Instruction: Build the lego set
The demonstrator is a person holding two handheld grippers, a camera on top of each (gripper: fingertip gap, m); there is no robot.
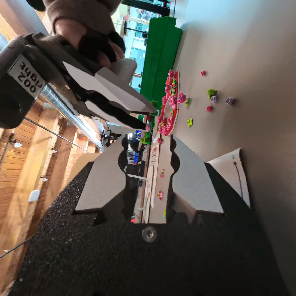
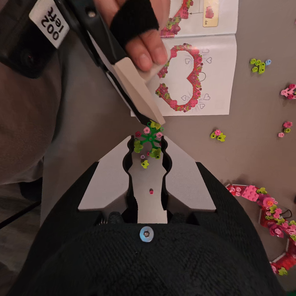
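A green plant stem with pink flowers and lime leaves sits between the fingertips of my right gripper, which is shut on it and holds it off the grey table. My left gripper comes in from the upper left, and its tips meet a lime leaf at the stem's far end. In the left wrist view the left gripper's jaws stand wide apart, and the right gripper with the stem is just beyond them. The red heart frame, partly covered in flowers, lies on the table.
An open instruction booklet lies beyond the grippers. Loose flower and leaf pieces are scattered on the table. A lime leaf and a red stud lie under my right gripper. A green box stands at the far edge. My two grippers' fingertips are within a few centimetres of each other.
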